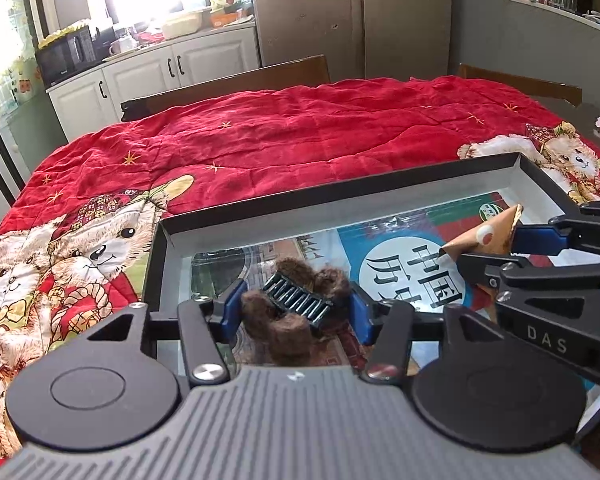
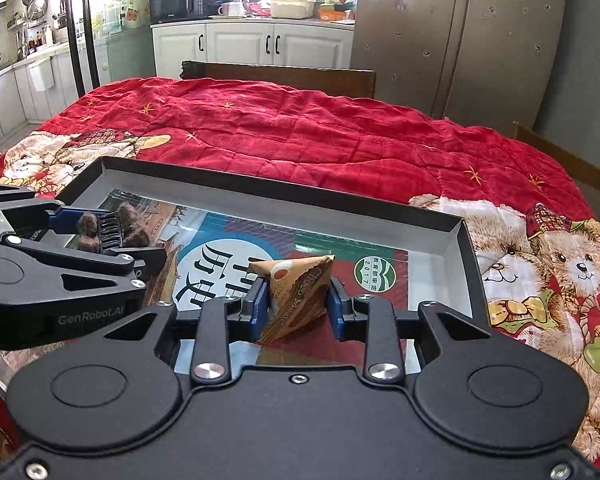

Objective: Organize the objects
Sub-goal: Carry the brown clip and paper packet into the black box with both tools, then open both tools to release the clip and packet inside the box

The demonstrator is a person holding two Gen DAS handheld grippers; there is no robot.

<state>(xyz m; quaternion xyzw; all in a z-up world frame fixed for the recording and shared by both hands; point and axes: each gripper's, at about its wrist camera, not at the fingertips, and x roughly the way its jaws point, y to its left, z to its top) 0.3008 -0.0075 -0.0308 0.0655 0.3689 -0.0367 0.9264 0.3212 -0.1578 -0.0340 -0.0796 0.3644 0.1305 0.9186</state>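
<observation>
**Hair claw and snack packet held over the shallow tray**

A black-rimmed shallow tray (image 1: pixel 380 192) is seen lying on a red quilted cover (image 1: pixel 300 132) printed with teddy bears, which is spread over the tabletop. The bottom of the tray is lined with a printed sheet bearing large Chinese characters.

A brown furry hair claw (image 1: pixel 296 312) with a black toothed clip is seen between the blue pads of the left gripper (image 1: pixel 298 312), low over the near left part of the tray. The left fingers (image 1: pixel 233 312) are spread about as wide as the claw; a narrow gap appears at the left pad, and it cannot be told for certain whether the pads press on the fur. In the right wrist view the same claw (image 2: pixel 108 228) is seen at the tip of the left gripper (image 2: pixel 104 232), near the tray's left wall.

A tan, pyramid-shaped snack packet (image 2: pixel 300 296) is clenched between the fingers (image 2: pixel 258 312) of the right gripper (image 2: pixel 300 308), both blue pads touching its sides, over the middle of the tray. From the left wrist view the packet (image 1: pixel 484 236) is seen at the right, gripped by the right gripper (image 1: pixel 496 248).

Behind the tabletop, wooden chair backs (image 2: pixel 284 76), white cabinets (image 2: pixel 252 44) and a microwave (image 2: pixel 180 0) are visible.
</observation>
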